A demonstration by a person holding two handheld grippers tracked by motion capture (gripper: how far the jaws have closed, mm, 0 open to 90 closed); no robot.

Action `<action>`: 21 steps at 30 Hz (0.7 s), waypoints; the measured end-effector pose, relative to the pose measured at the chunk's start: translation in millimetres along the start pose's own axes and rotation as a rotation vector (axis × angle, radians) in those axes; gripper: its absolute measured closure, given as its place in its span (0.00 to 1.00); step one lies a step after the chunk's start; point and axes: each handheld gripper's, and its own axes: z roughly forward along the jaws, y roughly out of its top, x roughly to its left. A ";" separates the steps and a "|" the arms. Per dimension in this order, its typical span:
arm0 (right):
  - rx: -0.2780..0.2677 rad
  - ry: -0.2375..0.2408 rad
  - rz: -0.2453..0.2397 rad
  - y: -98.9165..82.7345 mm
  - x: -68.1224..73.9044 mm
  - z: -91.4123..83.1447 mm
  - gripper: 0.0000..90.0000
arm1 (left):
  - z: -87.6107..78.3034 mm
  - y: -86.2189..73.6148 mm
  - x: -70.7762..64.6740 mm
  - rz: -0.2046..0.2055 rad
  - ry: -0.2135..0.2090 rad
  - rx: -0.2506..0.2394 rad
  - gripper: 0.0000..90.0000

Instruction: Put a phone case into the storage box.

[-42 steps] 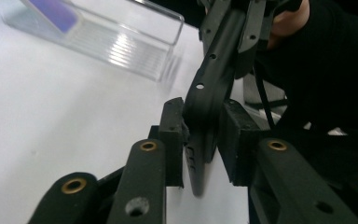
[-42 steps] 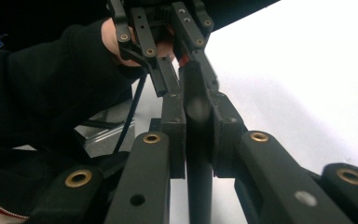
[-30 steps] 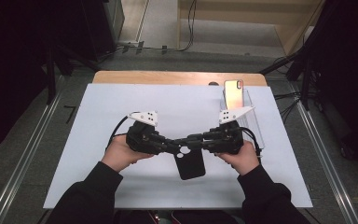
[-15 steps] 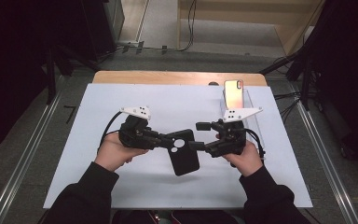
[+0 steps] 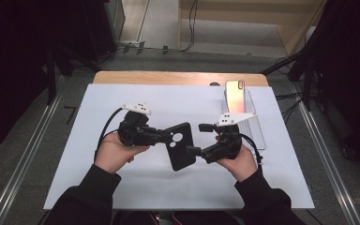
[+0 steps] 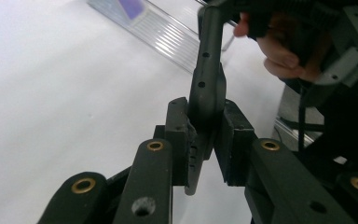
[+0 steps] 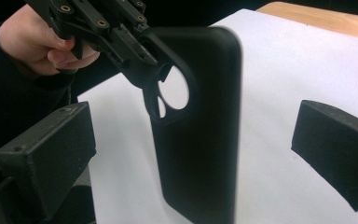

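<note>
Holding a black phone case (image 5: 180, 145) above the white sheet (image 5: 98, 98) w/ the left gripper (image 5: 161, 137), pads clamped on the case edge next to the camera cutout; in the left gripper view the case (image 6: 207, 88) sits edge-on between both pads, gripped near one end only, rest of it sticking out free. Right gripper (image 5: 194, 139) has just been opening: jaws now stand wide, one above and one below the case's far edge in the high view, and in the right gripper view the case (image 7: 200, 135) hangs between the two pads w/o contact on either side. So case is carried by the left gripper alone, mid-table, off the surface. Phone (image 5: 234, 95) stands apart at the far right, propped in a clear stand (image 5: 255, 126), screen glowing orange/pink. Judgement, risks from here: (1) grip is near a corner on soft, flexible material, so the long free end can sag or swing, and any quick wrist move could let it peel out of the pads & drop onto the sheet; (2) pads sit close to the cutout, where the wall is thin, so squeezing harder may buckle the case instead of securing it; (3) right jaws bracket the case closely, so pulling away at an angle could clip the edge & twist it in the left grip; (4) re-gripping w/ the right on a swinging case could miss or pinch it skewed. Cables (image 5: 105, 129) trail clear for now.
</note>
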 end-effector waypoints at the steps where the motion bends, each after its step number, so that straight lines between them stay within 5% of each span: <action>1: -0.001 -0.008 0.003 -0.7 0.5 1.0 0.00 | -0.4 0.3 -0.1 -0.009 0.012 -0.003 0.86; 9: -0.008 -0.153 0.015 -2.2 11.6 11.7 0.00 | 0.8 3.0 -2.1 -0.119 0.080 -0.004 0.86; 21: 0.027 -0.261 0.008 -4.0 22.8 36.8 0.00 | 9.8 8.7 -19.4 -0.180 0.131 -0.013 0.86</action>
